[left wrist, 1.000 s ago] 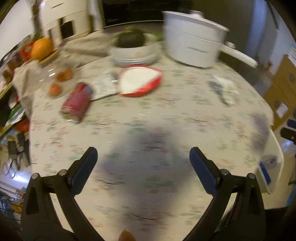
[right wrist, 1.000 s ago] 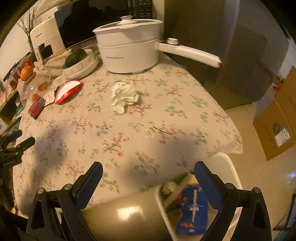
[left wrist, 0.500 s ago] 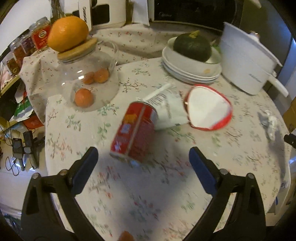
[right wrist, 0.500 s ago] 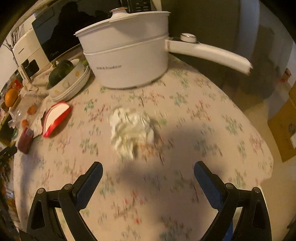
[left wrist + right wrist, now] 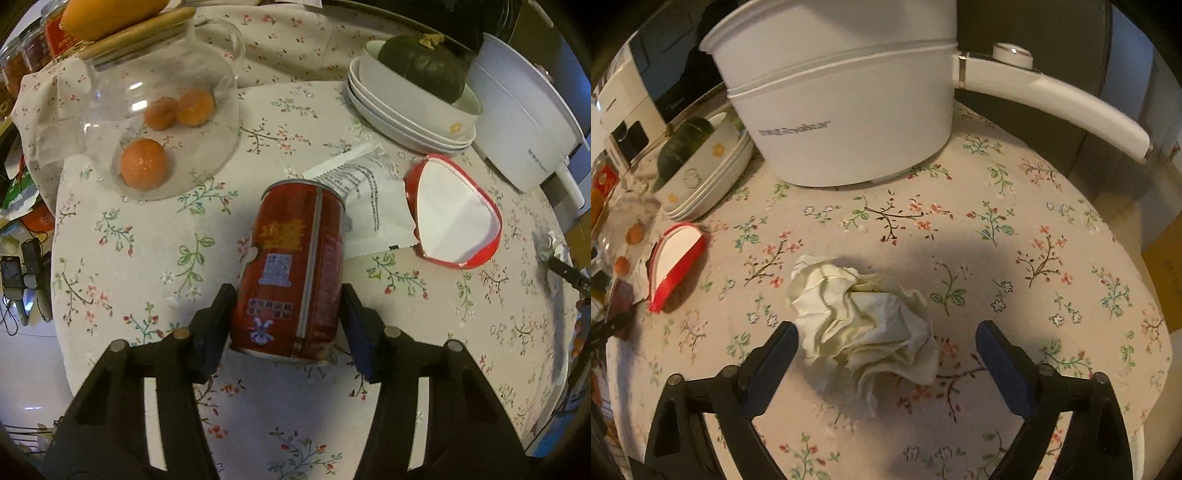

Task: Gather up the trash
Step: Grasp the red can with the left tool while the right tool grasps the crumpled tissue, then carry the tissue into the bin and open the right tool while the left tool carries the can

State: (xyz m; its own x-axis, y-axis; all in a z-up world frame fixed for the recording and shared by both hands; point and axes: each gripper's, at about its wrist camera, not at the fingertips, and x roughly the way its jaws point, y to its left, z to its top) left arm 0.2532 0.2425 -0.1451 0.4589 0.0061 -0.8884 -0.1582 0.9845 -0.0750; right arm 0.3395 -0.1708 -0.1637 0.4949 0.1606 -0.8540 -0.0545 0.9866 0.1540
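Note:
A red drink can (image 5: 295, 236) lies on its side on the flowered tablecloth (image 5: 140, 251) in the left wrist view. My left gripper (image 5: 288, 291) straddles its near end, jaws closing, and both pads meet the can's sides. In the right wrist view a crumpled white tissue (image 5: 864, 325) lies on the cloth between the fingers of my right gripper (image 5: 886, 328). Its jaws are closing too, but the pads stand clear of the tissue, with a wide gap on the right. A torn red and white paper cup (image 5: 454, 218) and a printed white wrapper (image 5: 365, 188) lie just beyond the can.
A glass jar (image 5: 159, 110) holding oranges stands left of the can. Stacked white bowls (image 5: 406, 122) with a dark green squash sit behind, next to a large white pot (image 5: 849, 110) whose long handle (image 5: 1052, 99) sticks out to the right. The table's edge curves close on the right.
Both grippers have come in low over the table. The left went from bare cloth to the can and narrowed around it. The right closed in on the tissue and narrowed.

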